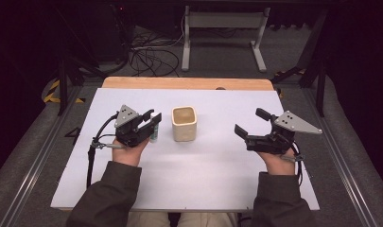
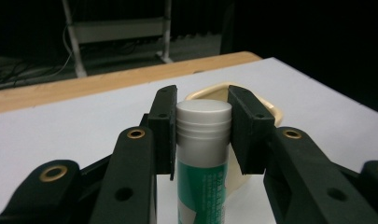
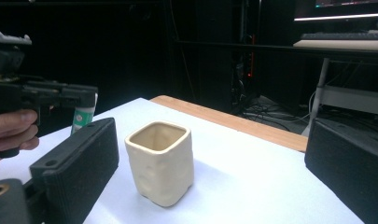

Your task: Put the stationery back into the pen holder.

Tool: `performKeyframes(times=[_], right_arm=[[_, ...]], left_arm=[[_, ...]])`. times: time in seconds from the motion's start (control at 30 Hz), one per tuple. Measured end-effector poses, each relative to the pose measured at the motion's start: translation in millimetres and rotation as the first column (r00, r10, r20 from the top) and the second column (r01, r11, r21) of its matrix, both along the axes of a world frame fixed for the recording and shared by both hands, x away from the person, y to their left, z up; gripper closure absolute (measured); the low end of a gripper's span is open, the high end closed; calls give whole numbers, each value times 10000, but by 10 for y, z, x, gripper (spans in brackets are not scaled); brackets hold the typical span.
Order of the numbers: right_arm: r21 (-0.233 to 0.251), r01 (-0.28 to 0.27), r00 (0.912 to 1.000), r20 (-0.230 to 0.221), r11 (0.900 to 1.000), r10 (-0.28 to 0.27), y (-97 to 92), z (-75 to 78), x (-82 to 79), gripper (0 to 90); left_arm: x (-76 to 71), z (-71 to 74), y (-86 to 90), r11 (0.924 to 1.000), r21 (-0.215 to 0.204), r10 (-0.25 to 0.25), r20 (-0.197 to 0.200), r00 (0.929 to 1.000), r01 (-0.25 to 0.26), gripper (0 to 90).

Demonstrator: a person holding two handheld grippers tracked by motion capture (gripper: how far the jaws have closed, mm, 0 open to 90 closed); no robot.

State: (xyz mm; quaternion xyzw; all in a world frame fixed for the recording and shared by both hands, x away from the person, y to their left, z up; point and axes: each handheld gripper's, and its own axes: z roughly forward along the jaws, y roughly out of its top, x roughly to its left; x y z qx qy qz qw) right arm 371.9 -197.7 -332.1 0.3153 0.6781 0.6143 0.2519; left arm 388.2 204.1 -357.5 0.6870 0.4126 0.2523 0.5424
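1. At a white table (image 1: 203, 170), a person's left gripper (image 1: 149, 124) stands at about 9 o'clock from a cream cup (image 1: 184, 124), its two black jaws pressed against the white cap of a glue stick (image 1: 154, 134).

2. The glue stick (image 2: 203, 154) stands upright on the table just beside the cup's left wall. The left gripper view shows the jaw pads flat against the ribbed cap, with the green-and-white label hanging below them.

3. The right gripper (image 1: 249, 128) hovers at about 3 o'clock from the cup, well apart from it, jaws spread wide and holding nothing. Its own camera frames the cup (image 3: 161, 161) between the two open pads.

4. The work in hand appears to be carrying the glue stick to the cup, which sits near the table's centre with its mouth open upward.

5. Risk one: the grip sits high, on the cap alone. If the cap is loose, a lift could pull it off and leave the body behind.

6. Risk two: the smooth cap may slip between the pads, letting the stick tilt or drop on the way up.

7. Risk three: the stick is so near the cup that a sideways swing could knock the cup over or push it toward 3 o'clock, since the right gripper is not steadying it.
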Motion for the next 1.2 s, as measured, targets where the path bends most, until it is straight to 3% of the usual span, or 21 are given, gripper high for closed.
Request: performKeyframes(times=[0.33, 0.5, 0.7, 0.97, 1.2], right_arm=[[206, -625, 9980, -75, 9978, 626, 88, -22, 6, 90], [352, -844, 9964, -81, 9958, 848, 151, -39, 11, 193], [521, -1518, 9881, -150, 9870, 1528, 269, -70, 25, 239], [821, -2116, 9760, -343, 9739, 2150, 427, -109, 37, 291], [767, -2420, 9673, -594, 9673, 2467, 577, -141, 44, 305]], left_arm=[[-118, 208, -200, 9952, -318, -900, 706, 9934, 924, 654], [-134, 248, -272, 9836, -989, -1443, 690, 9871, 1507, 654], [-175, 275, -331, 9679, -1477, -1890, 1062, 9762, 2035, 654], [-212, 308, -416, 9540, -1714, -2261, 1280, 9657, 2461, 654], [-243, 325, -504, 9460, -1699, -2532, 1451, 9565, 2762, 654]])
